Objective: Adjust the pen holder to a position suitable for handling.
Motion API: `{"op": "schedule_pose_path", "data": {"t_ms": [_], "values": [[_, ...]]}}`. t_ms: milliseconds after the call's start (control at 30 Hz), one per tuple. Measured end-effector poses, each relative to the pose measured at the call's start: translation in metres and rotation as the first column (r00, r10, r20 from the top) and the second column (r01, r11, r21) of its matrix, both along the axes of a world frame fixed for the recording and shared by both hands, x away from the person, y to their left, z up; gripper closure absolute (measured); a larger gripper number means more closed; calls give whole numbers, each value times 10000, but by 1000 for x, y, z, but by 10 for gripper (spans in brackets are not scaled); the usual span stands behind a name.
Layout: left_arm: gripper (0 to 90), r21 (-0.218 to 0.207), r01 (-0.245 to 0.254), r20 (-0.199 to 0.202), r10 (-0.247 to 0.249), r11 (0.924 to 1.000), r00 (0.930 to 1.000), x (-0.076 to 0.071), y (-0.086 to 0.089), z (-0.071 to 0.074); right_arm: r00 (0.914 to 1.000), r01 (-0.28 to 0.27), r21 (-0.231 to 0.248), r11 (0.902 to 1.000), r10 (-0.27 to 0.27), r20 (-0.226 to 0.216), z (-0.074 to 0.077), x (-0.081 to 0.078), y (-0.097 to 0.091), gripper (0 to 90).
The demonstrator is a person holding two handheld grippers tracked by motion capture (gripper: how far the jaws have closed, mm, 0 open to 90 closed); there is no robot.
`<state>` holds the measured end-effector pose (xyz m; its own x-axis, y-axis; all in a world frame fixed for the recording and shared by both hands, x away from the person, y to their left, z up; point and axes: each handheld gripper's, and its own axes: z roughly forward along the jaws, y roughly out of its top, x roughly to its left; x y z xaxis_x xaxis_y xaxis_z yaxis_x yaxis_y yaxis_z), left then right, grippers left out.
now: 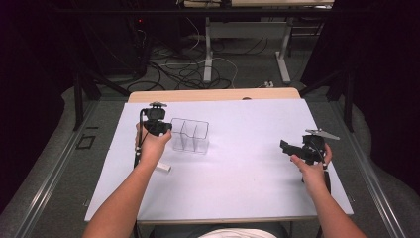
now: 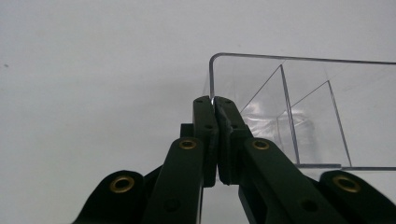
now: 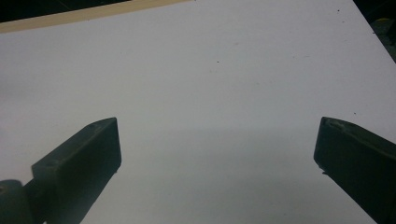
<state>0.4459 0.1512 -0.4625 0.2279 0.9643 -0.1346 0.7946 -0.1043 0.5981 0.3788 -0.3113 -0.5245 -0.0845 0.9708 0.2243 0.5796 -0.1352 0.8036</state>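
A clear plastic organiser [image 1: 190, 135] with several compartments stands on the white table top [image 1: 237, 173], left of centre. My left gripper [image 1: 167, 131] is at its left end, jaws pressed together on the organiser's thin end wall. In the left gripper view the rounded top corner of that wall [image 2: 212, 63] rises just above the closed left gripper [image 2: 215, 101], and the organiser's [image 2: 303, 112] dividers show to the right. My right gripper [image 1: 285, 147] hovers over the bare right side of the table, far from the organiser. In its own view the right gripper [image 3: 218, 126] stands wide open with nothing between the jaws.
A small white piece [image 1: 163, 167] lies by the left forearm. The table's wooden far edge [image 1: 213, 94] runs behind the white sheet. Beyond it are desk legs [image 1: 208, 49] and loose cables [image 1: 183, 69] on the floor.
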Motion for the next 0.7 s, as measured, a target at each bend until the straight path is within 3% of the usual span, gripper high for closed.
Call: {"op": "schedule_pose_path", "data": {"t_ms": [400,600,700], "values": [[884,-69,430,488,-426,9991,9979,-20,-12,-6,10000,-21,-44,10000,20,-73,-2,1,0,2],[851,-607,605,426,-580,9963,9974,-18,-5,-6,10000,41,-106,9999,-41,-11,-1,0,1,2],[832,-761,675,680,-624,9948,9957,-19,-1,-3,10000,-5,-125,9999,5,-42,-1,0,0,2]]}}
